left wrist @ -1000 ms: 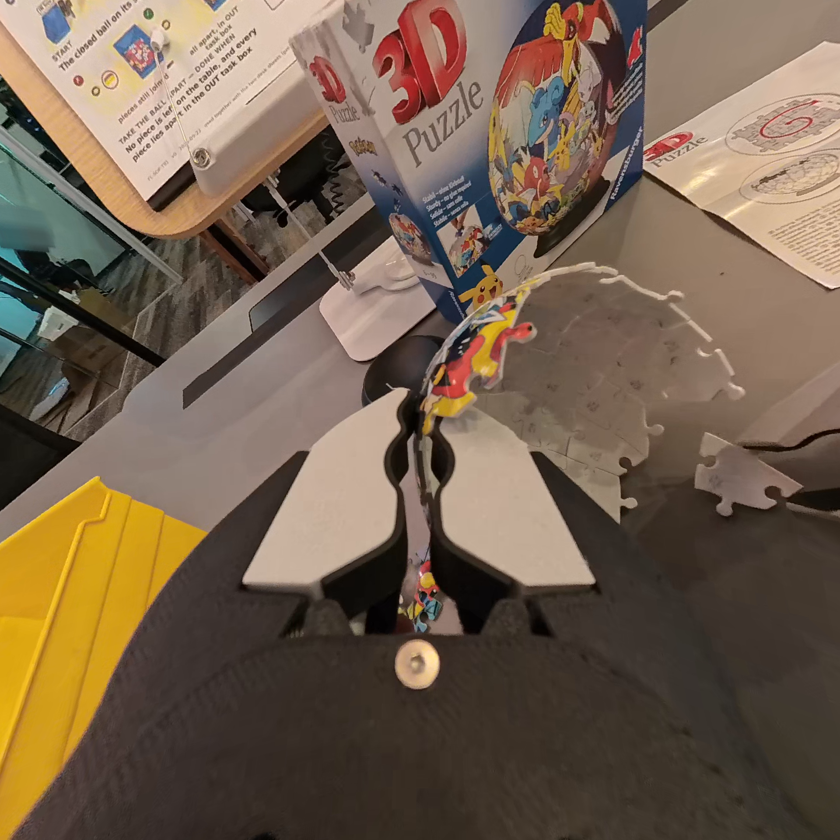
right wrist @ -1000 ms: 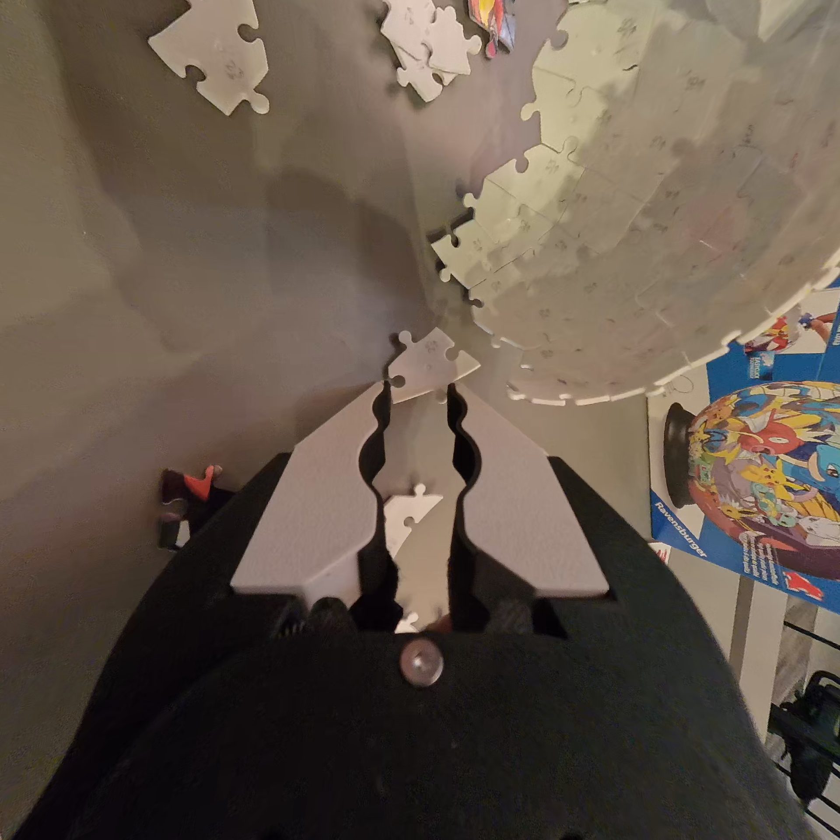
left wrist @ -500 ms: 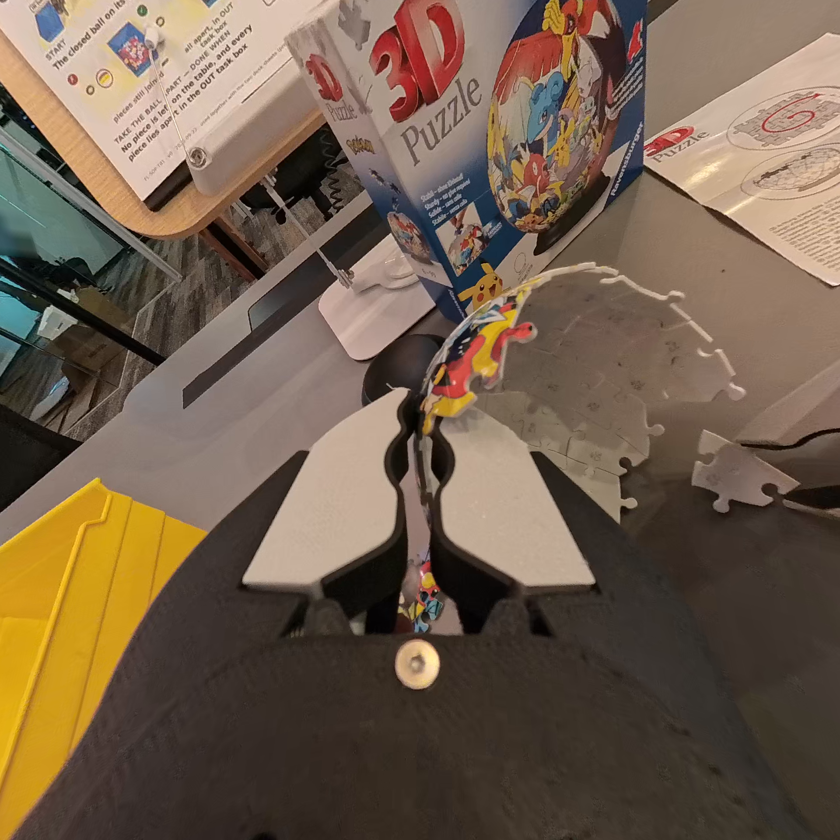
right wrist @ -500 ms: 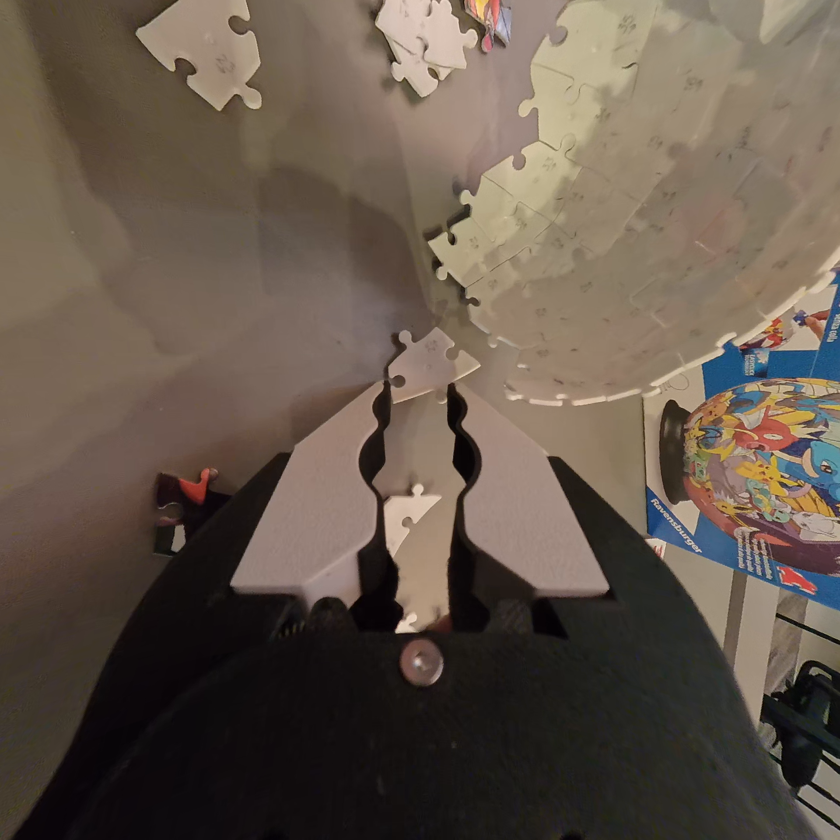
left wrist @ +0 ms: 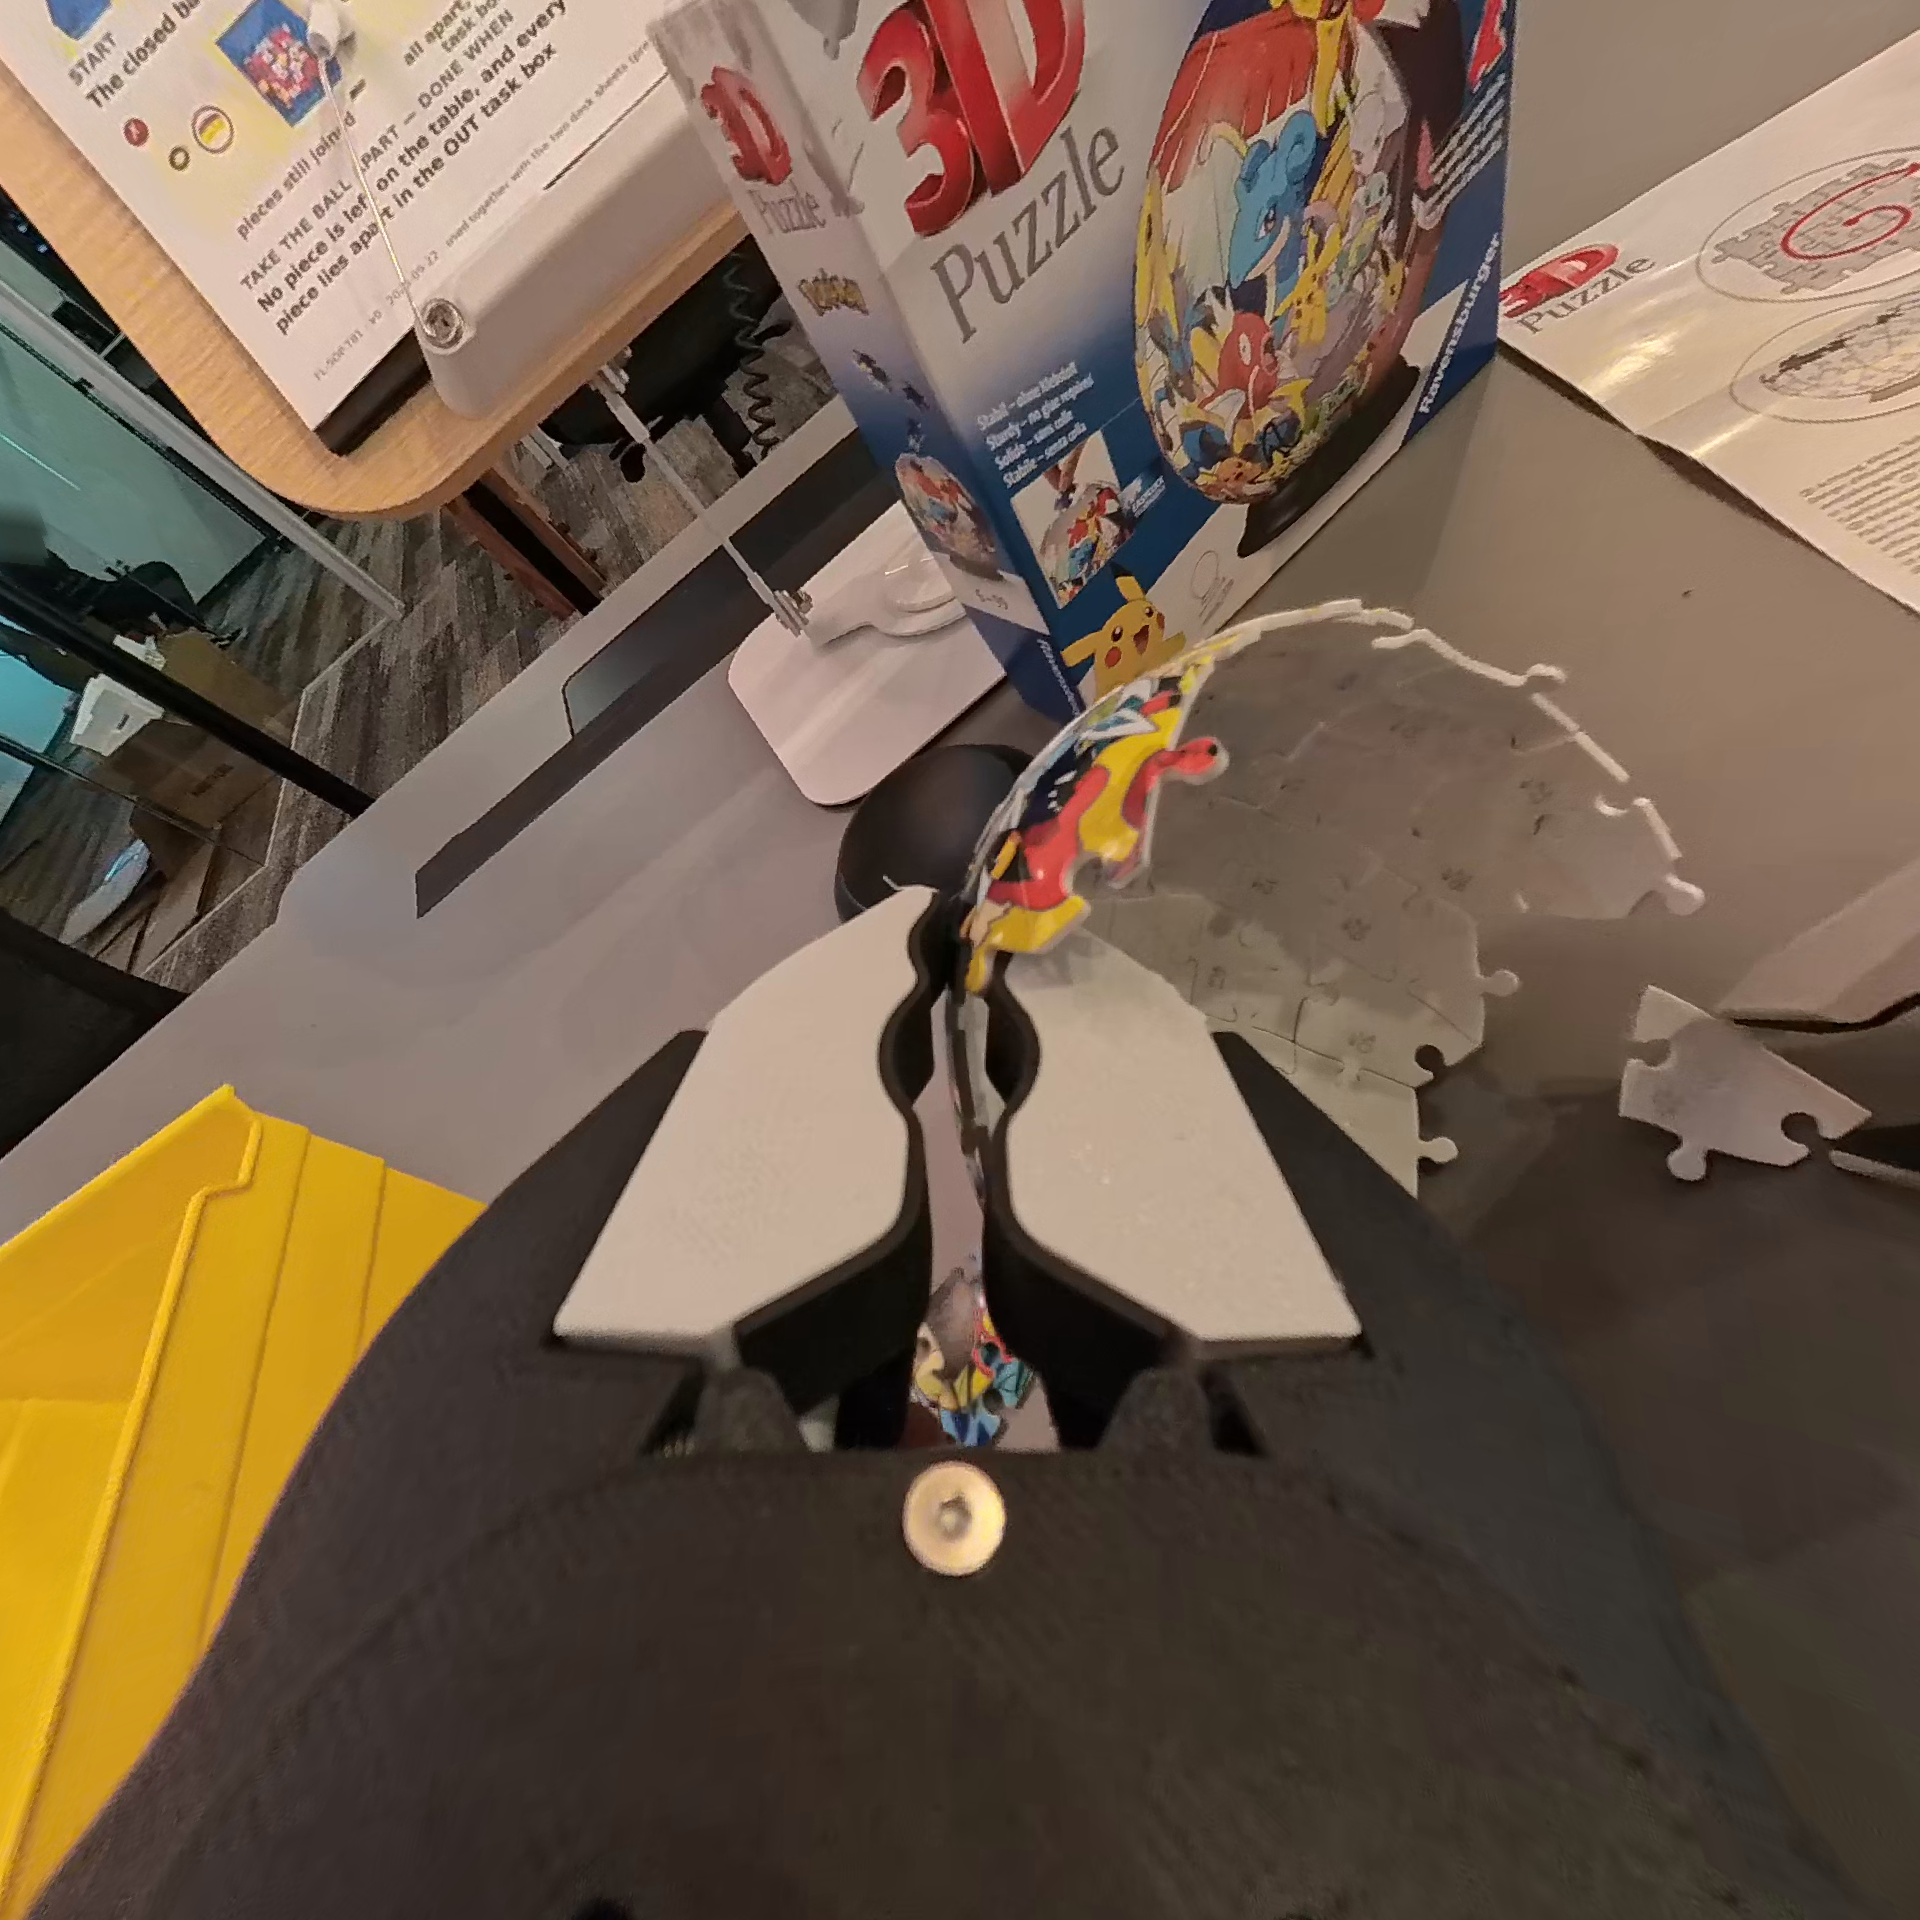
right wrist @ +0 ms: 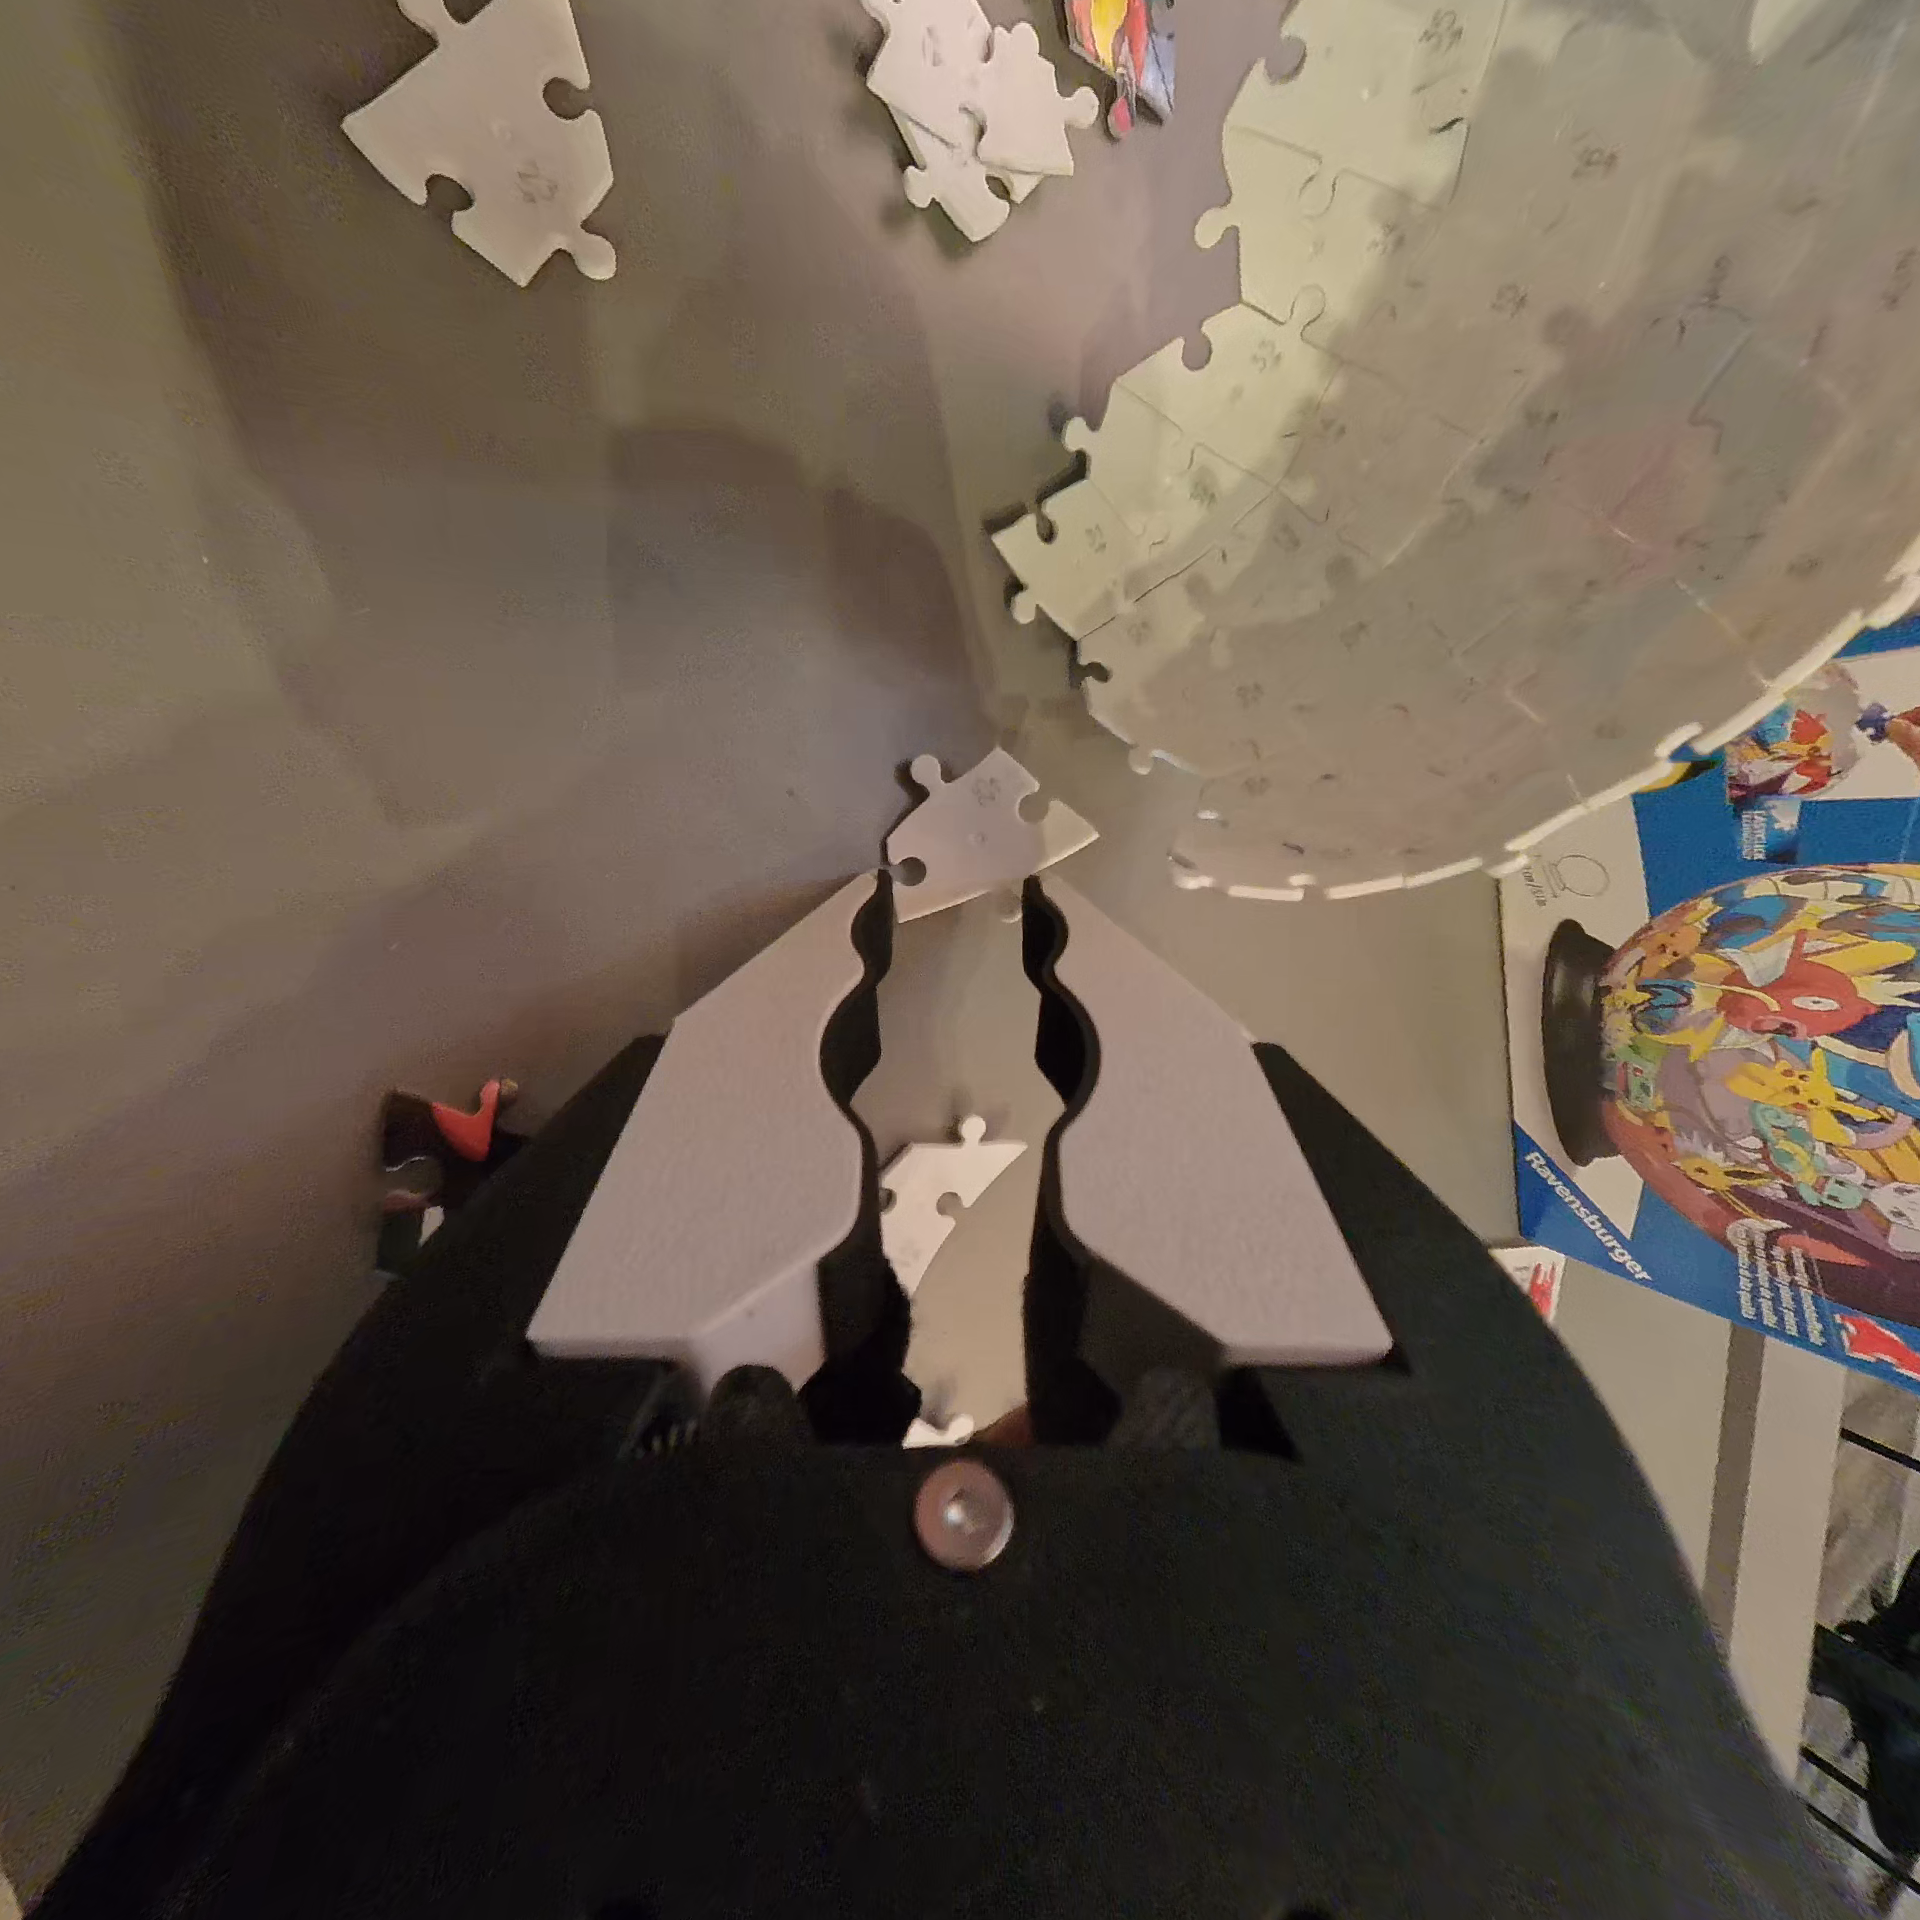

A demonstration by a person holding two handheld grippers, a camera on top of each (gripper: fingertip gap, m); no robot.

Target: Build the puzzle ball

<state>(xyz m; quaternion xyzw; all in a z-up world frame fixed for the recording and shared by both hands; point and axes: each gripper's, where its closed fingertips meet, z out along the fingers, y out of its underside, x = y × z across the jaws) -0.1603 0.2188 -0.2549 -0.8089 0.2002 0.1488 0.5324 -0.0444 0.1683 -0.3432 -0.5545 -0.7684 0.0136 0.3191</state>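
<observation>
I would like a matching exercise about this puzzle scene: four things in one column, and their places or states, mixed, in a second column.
Things:
1. half-built puzzle ball shell
2. single white puzzle piece
3. yellow bin
4. puzzle box

Places or states:
A. standing upright on the table
B. clamped by its edge in the left gripper
C. at the lower left in the left wrist view
D. held at the right gripper tips

Pairs: 1-B, 2-D, 3-C, 4-A

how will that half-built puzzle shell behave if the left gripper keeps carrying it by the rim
The half-built shell is thin, interlocked pieces, so it probably flexes and could pop apart at the seams. The left gripper pinches only one edge, so it likely sags or twists. It looks light for its size, and the open, jagged rim seems fragile.
</observation>
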